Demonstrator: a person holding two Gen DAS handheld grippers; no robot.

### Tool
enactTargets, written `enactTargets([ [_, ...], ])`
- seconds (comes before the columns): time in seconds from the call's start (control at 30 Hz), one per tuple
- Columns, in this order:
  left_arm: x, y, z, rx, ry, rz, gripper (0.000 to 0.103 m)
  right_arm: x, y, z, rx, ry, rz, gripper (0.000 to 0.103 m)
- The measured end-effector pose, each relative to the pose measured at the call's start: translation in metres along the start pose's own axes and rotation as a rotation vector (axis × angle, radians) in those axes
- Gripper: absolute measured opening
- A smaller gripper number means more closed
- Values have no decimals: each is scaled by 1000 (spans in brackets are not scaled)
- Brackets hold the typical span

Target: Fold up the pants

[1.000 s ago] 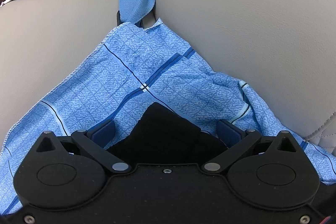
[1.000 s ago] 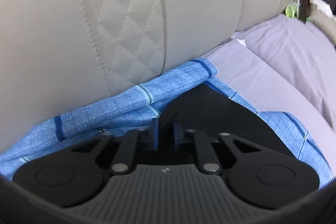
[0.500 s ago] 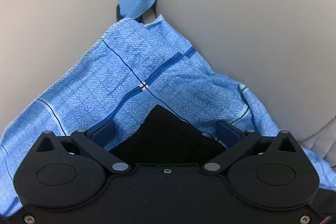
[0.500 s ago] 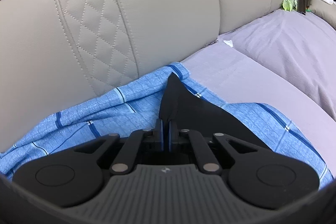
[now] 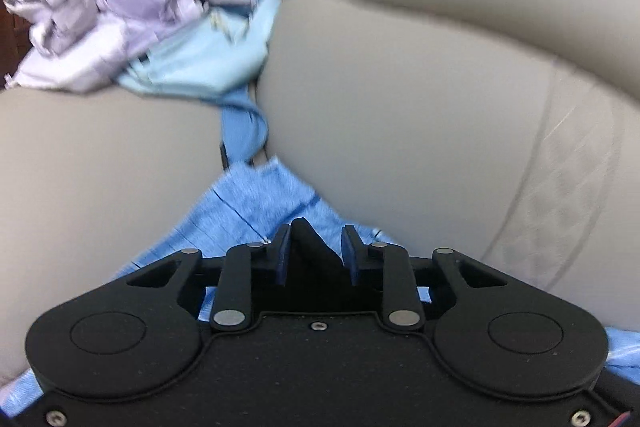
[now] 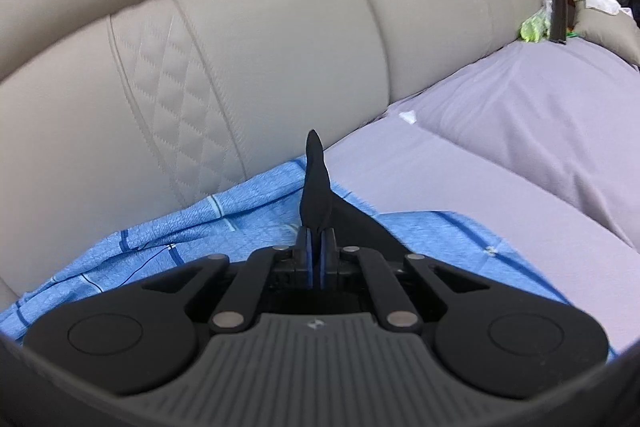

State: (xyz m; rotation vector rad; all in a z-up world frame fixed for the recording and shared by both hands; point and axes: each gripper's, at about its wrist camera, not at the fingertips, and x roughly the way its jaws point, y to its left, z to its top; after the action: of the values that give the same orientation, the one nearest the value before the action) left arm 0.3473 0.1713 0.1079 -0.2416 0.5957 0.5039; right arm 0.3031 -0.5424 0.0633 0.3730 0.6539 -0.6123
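The black pants [image 5: 310, 267] lie on a blue checked cloth [image 5: 248, 211] spread over a beige sofa. In the left wrist view my left gripper [image 5: 317, 239] is closing, and a raised bunch of black fabric fills the gap between its blue pads. In the right wrist view my right gripper [image 6: 316, 239] is shut on another edge of the pants [image 6: 316, 187]. A pointed tip of that fabric sticks up above the fingertips. The rest of the pants is hidden under both gripper bodies.
Beige sofa backrest [image 6: 240, 47] rises close behind. A pile of lilac clothes [image 5: 100, 7] and a light blue garment [image 5: 208, 59] sit at the far left. A lilac sheet [image 6: 500, 167] covers the seat to the right, with clutter [image 6: 556, 15] beyond.
The left jaws went from wide open to narrow around the black fabric, and that gripper rose and tilted up. The right gripper lifted and shifted with its pinched corner.
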Motion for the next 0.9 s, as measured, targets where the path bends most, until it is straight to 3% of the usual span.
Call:
enactTargets([
  [0.1, -42, 22, 1, -6, -41, -29, 14, -26, -25, -5, 30, -35, 3, 5],
  [0.5, -141, 112, -63, 0, -6, -111, 11, -133, -151, -83, 233, -70, 12, 5],
  [0.67, -172, 147, -87, -31, 16, -102, 11, -161, -161, -121, 235, -91, -38, 5],
  [0.9, -178, 174, -120, -28, 103, -39, 11, -174, -171, -147, 209, -56, -139, 5],
])
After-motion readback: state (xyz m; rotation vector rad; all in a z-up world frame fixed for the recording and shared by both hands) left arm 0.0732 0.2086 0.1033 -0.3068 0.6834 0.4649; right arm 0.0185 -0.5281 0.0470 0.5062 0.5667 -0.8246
